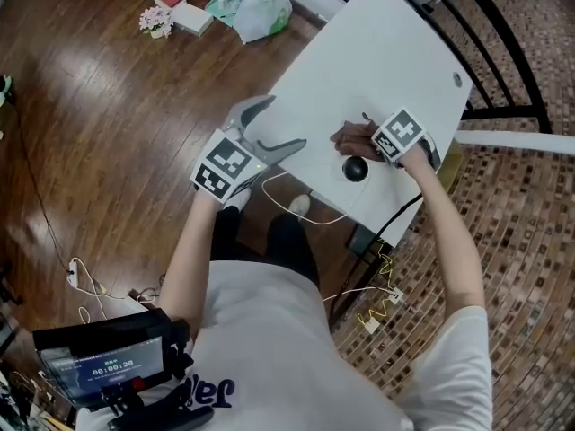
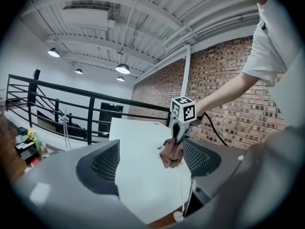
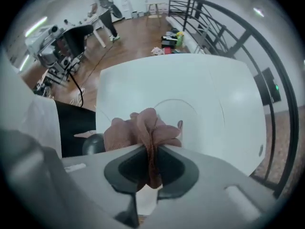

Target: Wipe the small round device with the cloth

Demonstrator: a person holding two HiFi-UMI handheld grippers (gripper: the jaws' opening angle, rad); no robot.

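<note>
Right gripper view: the cloth [image 3: 143, 128] is clenched in the jaws of the right gripper [image 3: 151, 151] beside the small round device [image 3: 93, 144] for wiping, while the left gripper [image 2: 151, 160] is held with jaws parted, empty.

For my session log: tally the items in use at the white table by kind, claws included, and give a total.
cloth: 1, pinkish-brown, pinched in the right claw
small round device: 1, dark
claws: 2, the right claw shut on the cloth, the left claw open and empty
Total: 4
</note>
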